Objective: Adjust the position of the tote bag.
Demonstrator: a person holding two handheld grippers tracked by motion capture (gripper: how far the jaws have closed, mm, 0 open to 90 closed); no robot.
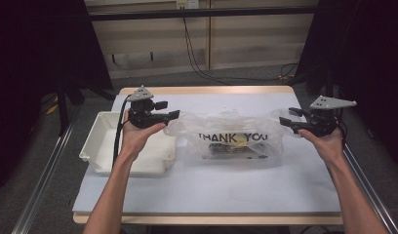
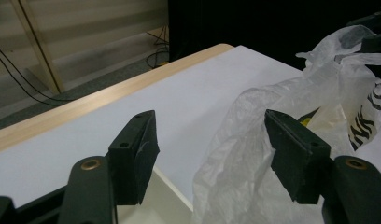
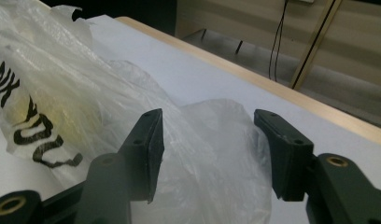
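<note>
On the white table (image 1: 138,195), both tongs gape beside a bag (image 1: 241,139) holding something yellow.

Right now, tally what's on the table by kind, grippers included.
Plastic bag, clear, printed THANK YOU, something yellowish inside: 1
White tray: 1
Handheld grippers: 2, the left gripper and the right gripper, each with jaws open at one end of the bag
Total: 4
</note>
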